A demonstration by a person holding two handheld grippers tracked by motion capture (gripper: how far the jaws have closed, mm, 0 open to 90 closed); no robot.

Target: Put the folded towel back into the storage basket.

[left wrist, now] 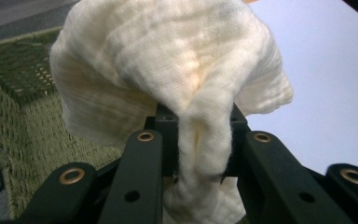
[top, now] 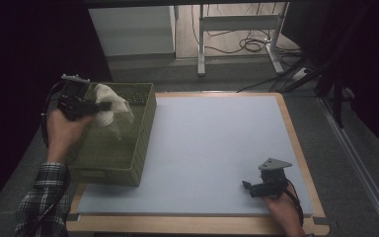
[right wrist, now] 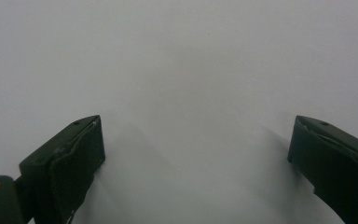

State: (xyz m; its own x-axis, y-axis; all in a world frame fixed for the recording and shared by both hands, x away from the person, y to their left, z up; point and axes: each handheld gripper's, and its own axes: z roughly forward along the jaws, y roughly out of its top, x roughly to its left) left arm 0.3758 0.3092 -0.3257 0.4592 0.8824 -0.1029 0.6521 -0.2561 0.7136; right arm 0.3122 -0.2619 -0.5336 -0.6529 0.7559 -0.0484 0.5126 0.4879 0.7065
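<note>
1. Left tool (top: 101, 105) is clamped on a cream cloth (top: 114, 106), held up over the far left part of the green woven basket (top: 128, 163). The basket sits at the desk's (top: 212, 143) left edge, partly overhanging it.

2. In the left gripper view the jaws pinch only a narrow bunched fold of the cloth (left wrist: 168, 70); most of the fabric balloons loose above and beyond the pads. Risk: the fold slides out under the cloth's own weight and it drops back into the basket (left wrist: 14, 116).

3. A loose tail hangs down toward the basket's weave. Risk: it snags on the rim or wall during a sideways move, so the cloth gets yanked from the grip or the basket gets tugged.

4. Since the basket overhangs the left edge, any tug could shift it further off, in my judgement.

5. Bunched cloth gives no clean corner to work with. Risk: it lands on the grey mat crumpled, needing a regrasp.

6. Right tool (top: 254, 188) rests near the desk's near right corner, jaws wide apart and holding nothing; the right gripper view shows both black jaws spread over bare grey mat (right wrist: 182, 70). It sits well apart from the cloth. Risk: a late or long reach across for a handover means the single pinch carries everything meanwhile.
</note>
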